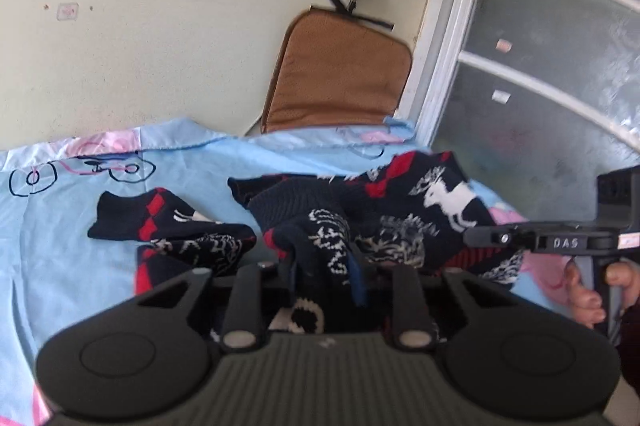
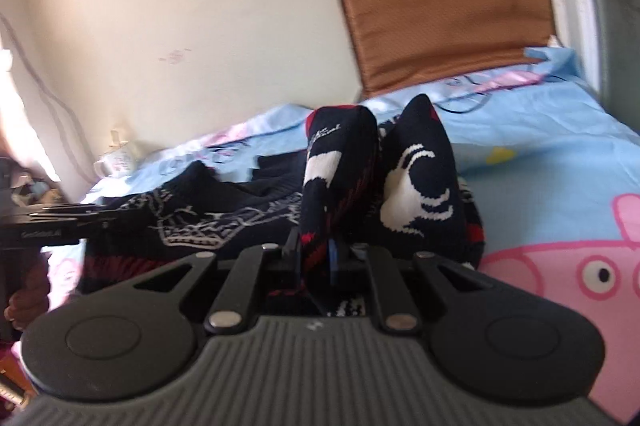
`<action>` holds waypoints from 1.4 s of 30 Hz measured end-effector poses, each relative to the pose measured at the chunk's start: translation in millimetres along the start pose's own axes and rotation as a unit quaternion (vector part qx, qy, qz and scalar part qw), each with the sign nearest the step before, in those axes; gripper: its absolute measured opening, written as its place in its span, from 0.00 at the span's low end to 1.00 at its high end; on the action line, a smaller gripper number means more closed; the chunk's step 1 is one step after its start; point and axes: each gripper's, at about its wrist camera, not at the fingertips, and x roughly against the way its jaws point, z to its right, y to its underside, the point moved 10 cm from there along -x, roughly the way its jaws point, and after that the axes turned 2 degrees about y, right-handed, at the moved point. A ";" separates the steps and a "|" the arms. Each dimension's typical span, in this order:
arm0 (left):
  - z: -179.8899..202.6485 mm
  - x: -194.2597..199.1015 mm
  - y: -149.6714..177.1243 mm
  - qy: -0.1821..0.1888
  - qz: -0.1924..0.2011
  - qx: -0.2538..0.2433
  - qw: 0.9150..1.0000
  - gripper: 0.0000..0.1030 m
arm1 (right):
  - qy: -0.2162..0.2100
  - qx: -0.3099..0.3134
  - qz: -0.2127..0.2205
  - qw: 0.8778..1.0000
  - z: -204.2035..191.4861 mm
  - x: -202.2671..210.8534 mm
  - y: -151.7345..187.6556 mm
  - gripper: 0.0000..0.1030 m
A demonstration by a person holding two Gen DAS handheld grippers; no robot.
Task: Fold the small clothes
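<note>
- Navy knit, patterned with white reindeer and red diamonds: that is the small sweater (image 1: 404, 210) we are folding, and it lies crumpled on the light blue cartoon bedsheet (image 1: 72, 226), toward the far edge of the bed.
- Our left gripper (image 1: 322, 266) has its jaws clamped on a bunched fold of the sweater's near hem; the cloth fills the narrow gap between its fingers.
- Our right gripper (image 2: 320, 250) is likewise pinched on the knit, and from it two ridges of cloth stand up steeply, one with a white reindeer on it.
- In the left wrist view the garment's long axis runs roughly side to side, parallel to the far edge of the bed, with one sleeve (image 1: 160, 222) stretched out flat to the left, its cuff pointing left and slightly away from us.
- The ribbed neck or cuff band lies near the middle, just beyond the left gripper.
- We see the right hand (image 1: 592, 294) on its gripper's handle at the right edge of the left wrist view, near the sweater's right end.
- A brown cushion (image 2: 448, 18) leans upright against the cream wall (image 1: 140, 26) at the far edge of the bed, behind the sweater and apart from it.
- A pink pig print (image 2: 568, 266) shows on the bedsheet to the right of the sweater.
</note>
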 end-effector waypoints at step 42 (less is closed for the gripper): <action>-18.2 268.8 -125.8 -0.158 0.316 -0.038 0.935 0.03 | 0.172 -0.054 0.262 0.948 34.7 188.2 -118.6 0.11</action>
